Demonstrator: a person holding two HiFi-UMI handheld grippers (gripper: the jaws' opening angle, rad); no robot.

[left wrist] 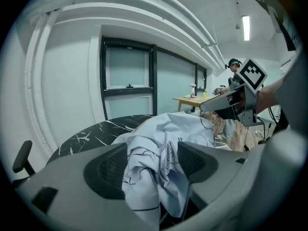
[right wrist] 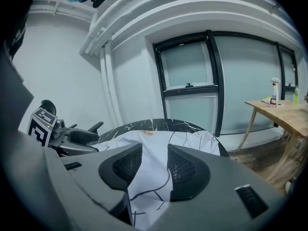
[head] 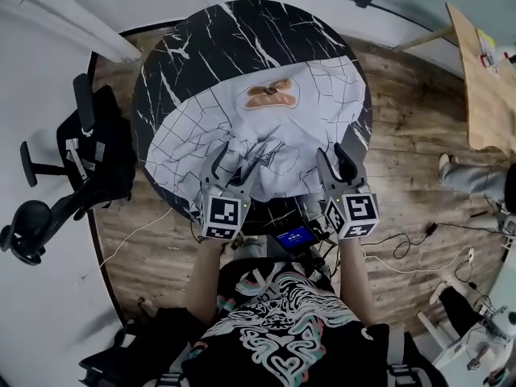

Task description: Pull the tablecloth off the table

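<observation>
The tablecloth (head: pixel 274 135) stretched away across the table (head: pixel 165 75); its near hem lay unclamped between the parted jaws of left gripper (head: pixel 236 161) and right gripper (head: pixel 334 166).

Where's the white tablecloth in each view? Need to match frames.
Head view: white crack-patterned fabric tablecloth centre, over the near half of the round black marble table.
Left gripper view: tablecloth bottom centre, bunched between left tongs.
Right gripper view: tablecloth bottom centre, between right tongs.
Shared landmark: that table.
</observation>
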